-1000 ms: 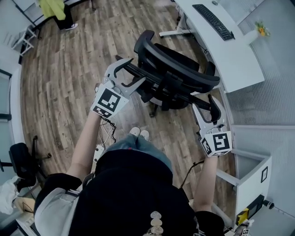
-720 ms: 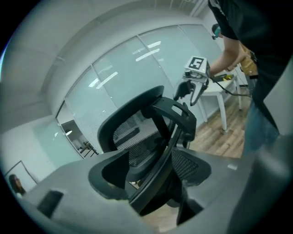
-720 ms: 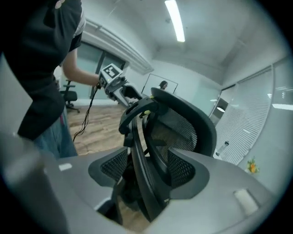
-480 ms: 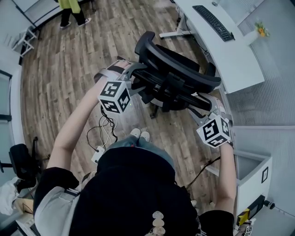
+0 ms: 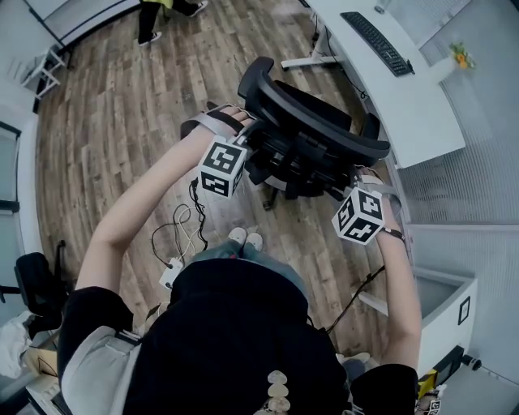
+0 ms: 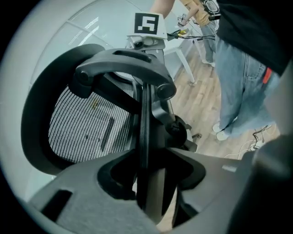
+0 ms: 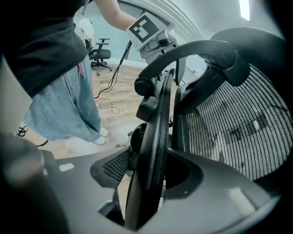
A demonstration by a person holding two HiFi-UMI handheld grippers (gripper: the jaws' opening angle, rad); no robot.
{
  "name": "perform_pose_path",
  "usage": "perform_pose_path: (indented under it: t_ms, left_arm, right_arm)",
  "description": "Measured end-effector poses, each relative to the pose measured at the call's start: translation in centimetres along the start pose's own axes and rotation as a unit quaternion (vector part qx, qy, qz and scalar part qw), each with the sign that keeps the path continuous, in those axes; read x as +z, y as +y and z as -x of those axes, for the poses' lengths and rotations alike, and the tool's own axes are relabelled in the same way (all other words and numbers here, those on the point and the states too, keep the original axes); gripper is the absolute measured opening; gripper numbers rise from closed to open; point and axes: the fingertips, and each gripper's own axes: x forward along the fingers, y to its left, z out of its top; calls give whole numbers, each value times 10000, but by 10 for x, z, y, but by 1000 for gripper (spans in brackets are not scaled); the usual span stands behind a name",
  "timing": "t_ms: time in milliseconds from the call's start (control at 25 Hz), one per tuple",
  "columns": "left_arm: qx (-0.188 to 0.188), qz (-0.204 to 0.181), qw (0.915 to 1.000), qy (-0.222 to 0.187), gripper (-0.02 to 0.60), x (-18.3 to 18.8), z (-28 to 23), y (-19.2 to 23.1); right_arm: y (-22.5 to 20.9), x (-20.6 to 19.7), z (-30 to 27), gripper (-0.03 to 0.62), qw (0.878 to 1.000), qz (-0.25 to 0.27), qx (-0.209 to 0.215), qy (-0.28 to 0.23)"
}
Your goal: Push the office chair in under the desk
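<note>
The black mesh office chair (image 5: 316, 121) stands on the wood floor, its back toward me and turned toward the white desk (image 5: 409, 97). My left gripper (image 5: 247, 134) straddles the left edge of the backrest. Its jaws are closing, and the backrest's rim (image 6: 145, 137) stands between them in the left gripper view (image 6: 151, 183), a thin gap still showing. My right gripper (image 5: 357, 177) straddles the right edge. Its jaws are also closing, wide of the rim (image 7: 158, 137) that runs between them (image 7: 153, 183).
A keyboard (image 5: 375, 38) and a small plant (image 5: 461, 53) are on the desk. Cables and a power strip (image 5: 174, 247) lie on the floor by my feet. A second chair (image 5: 36, 284) stands at the left and a white cabinet (image 5: 442, 300) at the lower right. A person (image 5: 162, 10) walks at the far end.
Both grippers have moved forward from behind the chair onto the two side edges of the backrest, and their jaws have narrowed. The person at the far end has walked to the right.
</note>
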Motion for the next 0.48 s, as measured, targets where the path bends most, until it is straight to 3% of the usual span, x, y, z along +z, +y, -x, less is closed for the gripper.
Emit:
perform_pose_path:
  t_ms: [240,280,480]
  left_arm:
    - [-191,-232,9995,-54,161,-1,0,-3]
    - [-229,-228,9995,-64,159,-1,1,-4]
    - [-437,-62,9990,-24,149,-5,-4,0]
  right_arm:
    - [-6,1,-10,183,9997,181,-84,164]
    - [-7,2,-11,143,9996,180,-129,179]
    - [-13,2,-14,100,9998,-57,-169,112]
